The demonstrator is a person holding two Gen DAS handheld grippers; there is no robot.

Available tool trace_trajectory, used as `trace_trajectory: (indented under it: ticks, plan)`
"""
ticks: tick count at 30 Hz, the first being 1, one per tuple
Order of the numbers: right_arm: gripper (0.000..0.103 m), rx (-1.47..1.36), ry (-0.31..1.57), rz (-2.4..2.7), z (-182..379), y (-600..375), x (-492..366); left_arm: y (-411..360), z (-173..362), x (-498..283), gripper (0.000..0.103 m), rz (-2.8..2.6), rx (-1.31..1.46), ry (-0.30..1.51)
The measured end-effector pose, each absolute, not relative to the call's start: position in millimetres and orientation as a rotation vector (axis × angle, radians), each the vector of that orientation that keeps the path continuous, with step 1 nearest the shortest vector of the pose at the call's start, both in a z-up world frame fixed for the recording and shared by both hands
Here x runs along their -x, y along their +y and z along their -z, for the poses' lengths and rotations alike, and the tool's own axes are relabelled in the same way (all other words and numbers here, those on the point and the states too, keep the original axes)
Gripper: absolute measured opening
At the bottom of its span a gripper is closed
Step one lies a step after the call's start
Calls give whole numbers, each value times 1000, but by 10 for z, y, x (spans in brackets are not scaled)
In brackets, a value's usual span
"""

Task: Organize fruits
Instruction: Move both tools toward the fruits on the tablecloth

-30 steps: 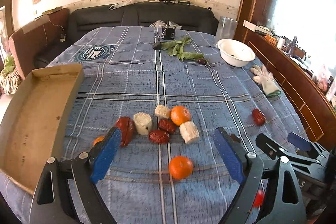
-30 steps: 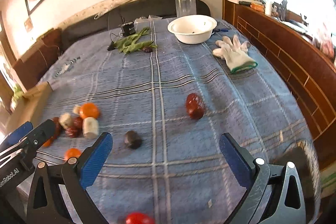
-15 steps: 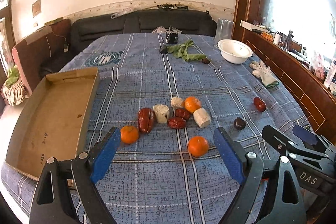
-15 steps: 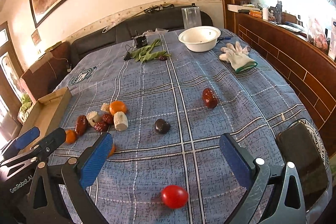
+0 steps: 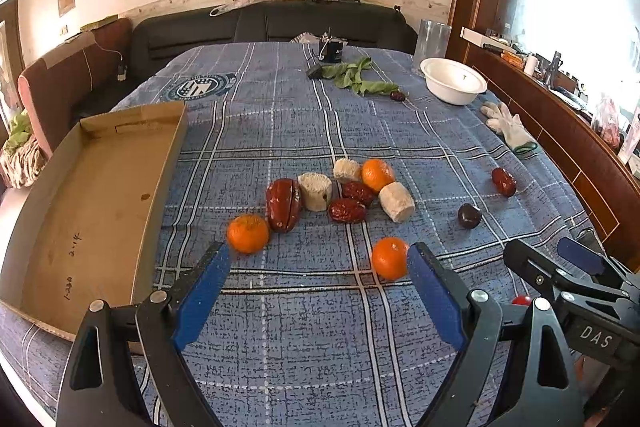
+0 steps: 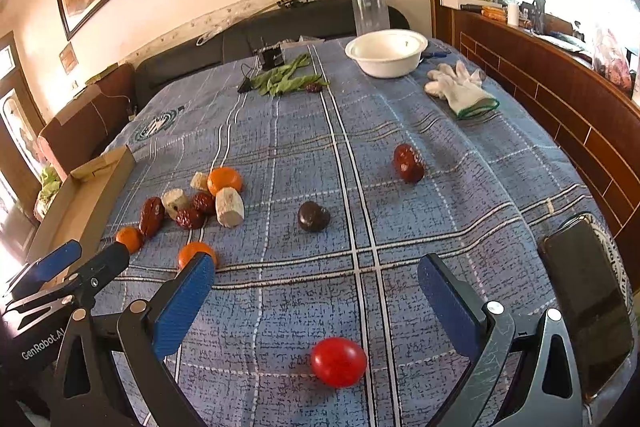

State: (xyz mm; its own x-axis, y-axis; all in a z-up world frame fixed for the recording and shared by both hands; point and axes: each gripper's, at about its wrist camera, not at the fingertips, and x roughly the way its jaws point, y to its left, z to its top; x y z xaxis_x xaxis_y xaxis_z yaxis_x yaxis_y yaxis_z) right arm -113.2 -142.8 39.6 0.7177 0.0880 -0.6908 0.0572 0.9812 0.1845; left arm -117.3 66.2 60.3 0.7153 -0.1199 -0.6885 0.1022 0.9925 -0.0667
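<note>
Fruit lies loose on the blue plaid cloth. A cluster holds an orange, red dates and white cylinder pieces. Two more oranges sit just beyond my left gripper, which is open and holds nothing. The nearer orange lies close to its right fingertip. My right gripper is open too, with a red tomato on the cloth between its fingers, untouched. A dark round fruit and a lone red date lie ahead of it.
An open cardboard tray lies at the left table edge. At the far right are a white bowl, a white glove and green leaves. A dark phone rests by the right gripper. A sofa stands behind the table.
Both grippers have drawn back from the fruit, so the tray and the tomato show more fully. Jaw width is unchanged and no fruit has moved.
</note>
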Motion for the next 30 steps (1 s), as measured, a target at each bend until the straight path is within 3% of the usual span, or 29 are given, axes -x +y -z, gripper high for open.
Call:
trace_trajectory:
  ticks: [30]
  plan:
    - [103, -187, 833, -24, -193, -1483, 1068, 740, -342, 987, 89, 129, 33, 840]
